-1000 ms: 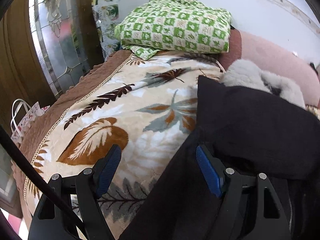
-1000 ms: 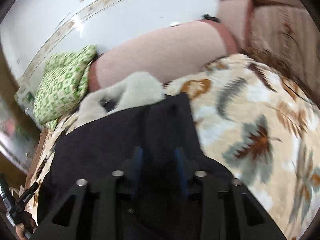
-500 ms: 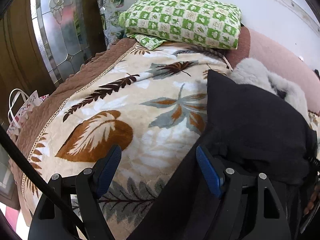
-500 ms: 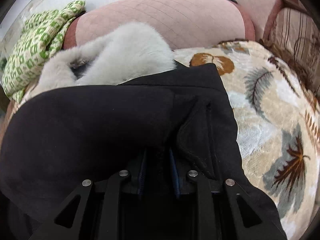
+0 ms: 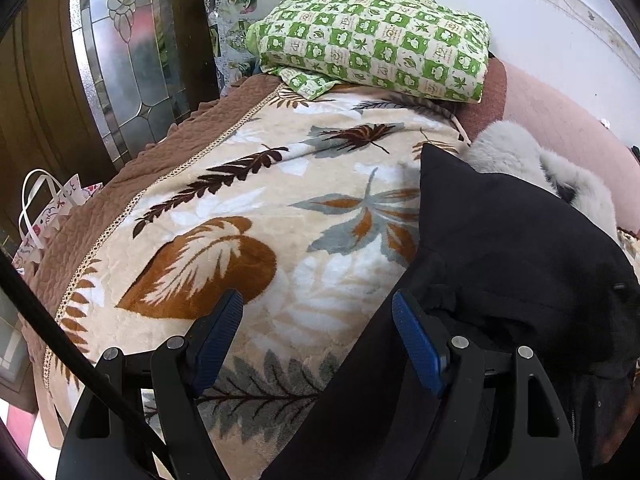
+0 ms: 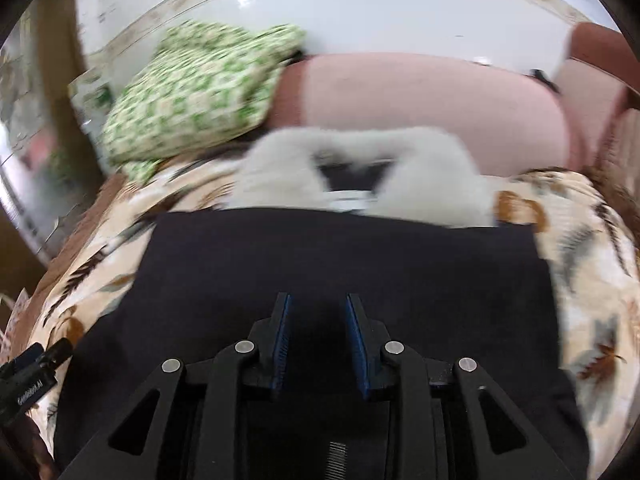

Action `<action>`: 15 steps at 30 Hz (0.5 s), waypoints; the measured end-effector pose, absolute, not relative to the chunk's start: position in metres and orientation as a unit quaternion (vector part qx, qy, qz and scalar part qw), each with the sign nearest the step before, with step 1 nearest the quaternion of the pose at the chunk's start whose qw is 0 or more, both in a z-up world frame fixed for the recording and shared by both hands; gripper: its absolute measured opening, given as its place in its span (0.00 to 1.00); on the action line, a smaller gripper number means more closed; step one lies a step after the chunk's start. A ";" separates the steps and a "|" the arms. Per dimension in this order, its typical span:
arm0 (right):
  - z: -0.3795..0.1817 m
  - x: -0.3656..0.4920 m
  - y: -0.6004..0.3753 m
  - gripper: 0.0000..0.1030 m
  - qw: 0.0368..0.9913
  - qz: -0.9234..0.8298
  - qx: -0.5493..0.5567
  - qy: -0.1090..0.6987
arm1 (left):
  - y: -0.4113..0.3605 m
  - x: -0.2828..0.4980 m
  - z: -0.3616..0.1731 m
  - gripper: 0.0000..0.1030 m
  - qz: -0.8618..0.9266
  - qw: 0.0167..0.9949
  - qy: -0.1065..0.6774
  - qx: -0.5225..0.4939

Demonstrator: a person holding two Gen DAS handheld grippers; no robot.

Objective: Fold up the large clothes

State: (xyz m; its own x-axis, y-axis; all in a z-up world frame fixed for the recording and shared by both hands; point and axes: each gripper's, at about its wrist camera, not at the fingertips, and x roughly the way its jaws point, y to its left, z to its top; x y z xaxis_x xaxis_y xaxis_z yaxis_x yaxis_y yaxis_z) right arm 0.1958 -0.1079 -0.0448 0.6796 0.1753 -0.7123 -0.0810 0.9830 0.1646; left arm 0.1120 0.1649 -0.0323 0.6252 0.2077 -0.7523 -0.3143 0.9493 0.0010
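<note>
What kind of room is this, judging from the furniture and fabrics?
Probably a home living room or bedroom: a leaf-patterned blanket covers a sofa or bed, a green checked quilt lies folded at its end, and a leaded-glass door panel stands beside it.

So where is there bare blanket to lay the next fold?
Free: leaf blanket between the brown quilted edge and the black coat, below the green checked bundle. Crowded: the fur collar against the pink backrest.

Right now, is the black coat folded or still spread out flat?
Folded, at least partly. The black coat forms a compact rectangle with straight edges on the leaf-pattern blanket, its grey fur collar at the far edge. Layers underneath: cannot tell.
</note>
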 end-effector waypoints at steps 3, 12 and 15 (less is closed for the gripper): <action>-0.076 0.212 -0.083 0.31 0.901 0.066 0.038 0.426 | 0.166 0.112 -0.032 0.74 0.143 0.899 0.407 -0.069; -0.061 0.198 -0.080 0.31 0.905 0.077 0.060 0.413 | 0.170 0.111 -0.027 0.74 0.145 0.900 0.402 -0.083; -0.072 0.190 -0.071 0.31 0.897 0.099 0.057 0.428 | 0.167 0.112 -0.030 0.74 0.142 0.899 0.406 -0.080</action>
